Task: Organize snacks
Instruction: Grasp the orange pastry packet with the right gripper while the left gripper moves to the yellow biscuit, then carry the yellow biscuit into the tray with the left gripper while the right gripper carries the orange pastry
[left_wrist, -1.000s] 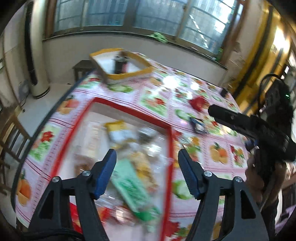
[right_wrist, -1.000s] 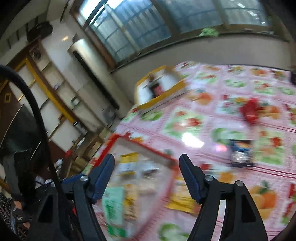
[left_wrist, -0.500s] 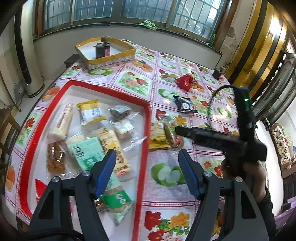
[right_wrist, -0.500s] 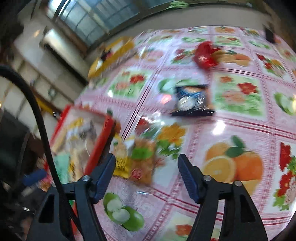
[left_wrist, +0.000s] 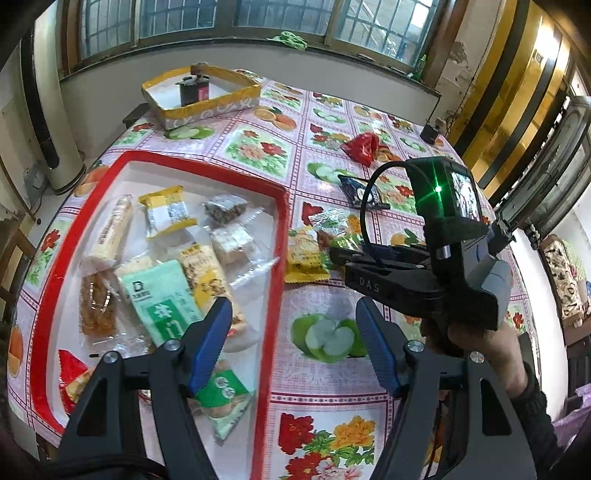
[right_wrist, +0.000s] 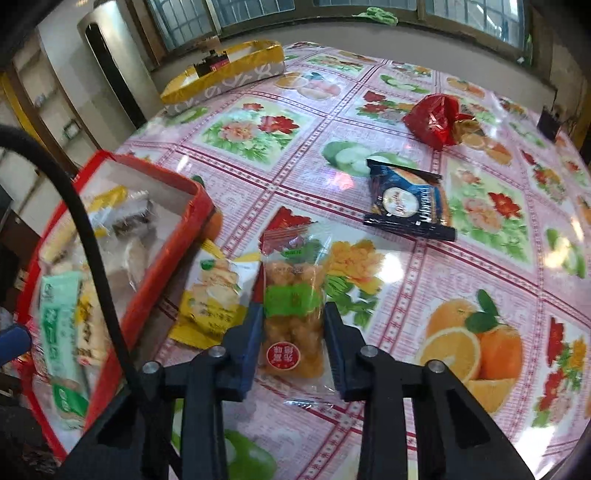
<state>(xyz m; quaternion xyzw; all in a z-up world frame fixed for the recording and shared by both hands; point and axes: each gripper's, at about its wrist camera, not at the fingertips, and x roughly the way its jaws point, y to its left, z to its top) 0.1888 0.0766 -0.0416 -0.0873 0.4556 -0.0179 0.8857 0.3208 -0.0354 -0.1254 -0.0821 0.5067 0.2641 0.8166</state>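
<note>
A red-rimmed tray (left_wrist: 275, 236) on the flowered tablecloth holds several snack packets. My left gripper (left_wrist: 295, 347) is open and empty above the tray's right rim. My right gripper (right_wrist: 293, 325) is down at the table with its fingers on both sides of a clear packet of orange-brown snacks (right_wrist: 293, 321), closed against it. That packet (left_wrist: 334, 238) lies right of the tray beside a yellow packet (right_wrist: 212, 295). A dark blue packet (right_wrist: 410, 201) and a red wrapper (right_wrist: 434, 118) lie farther back.
A yellow-rimmed box (left_wrist: 201, 94) with a dark object inside stands at the table's far left corner. A small black object (left_wrist: 430, 133) sits at the far right edge. Windows and a wall run behind the table.
My right gripper has swung from the tray side down to the table and closed around the clear snack packet. My left gripper has stayed open above the tray.
</note>
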